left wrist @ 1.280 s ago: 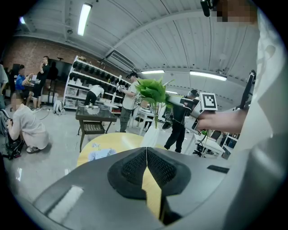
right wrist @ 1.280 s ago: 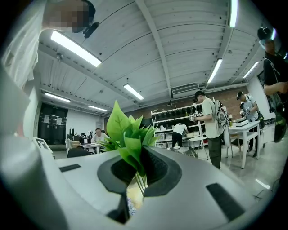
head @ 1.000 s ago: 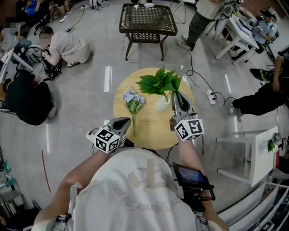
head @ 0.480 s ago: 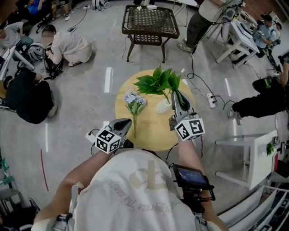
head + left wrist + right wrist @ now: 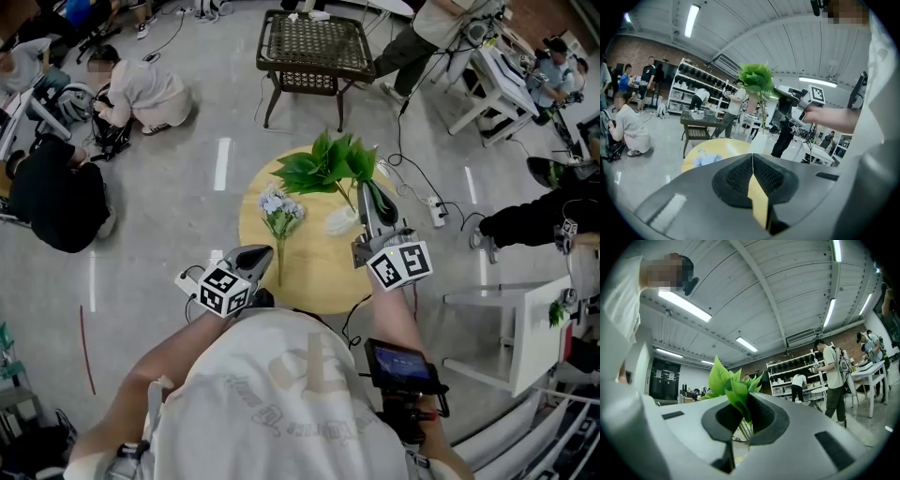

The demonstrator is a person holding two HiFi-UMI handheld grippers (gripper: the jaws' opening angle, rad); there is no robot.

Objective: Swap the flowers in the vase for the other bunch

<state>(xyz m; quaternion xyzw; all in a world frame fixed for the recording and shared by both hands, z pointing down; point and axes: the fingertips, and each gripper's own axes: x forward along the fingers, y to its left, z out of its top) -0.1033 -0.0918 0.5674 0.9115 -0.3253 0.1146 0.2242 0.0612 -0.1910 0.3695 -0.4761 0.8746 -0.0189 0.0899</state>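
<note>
Green leafy bunch (image 5: 330, 164): stems clamped in my right gripper (image 5: 367, 190), held over the white vase (image 5: 339, 222) on the round table (image 5: 319, 281). Blue bunch (image 5: 278, 206) lies flat near the vase. My left gripper (image 5: 263, 251): jaws together, empty.

Left gripper (image 5: 264, 252) held low, jaws together; right gripper (image 5: 368, 189), seemingly tilted upward, clamps green stems (image 5: 744, 430).

- Round table (image 5: 314, 272), bare wood, mid-floor.
- Flat on table's left half: blue flowers (image 5: 278, 208).
- Upright on table's right half: white vase (image 5: 342, 222).
- Over table's far edge: green bunch (image 5: 328, 164), stems in right gripper (image 5: 367, 189).
- At table's near-left edge: left gripper (image 5: 264, 251), closed, empty.
- Beyond table: wicker stand (image 5: 316, 42).
</note>
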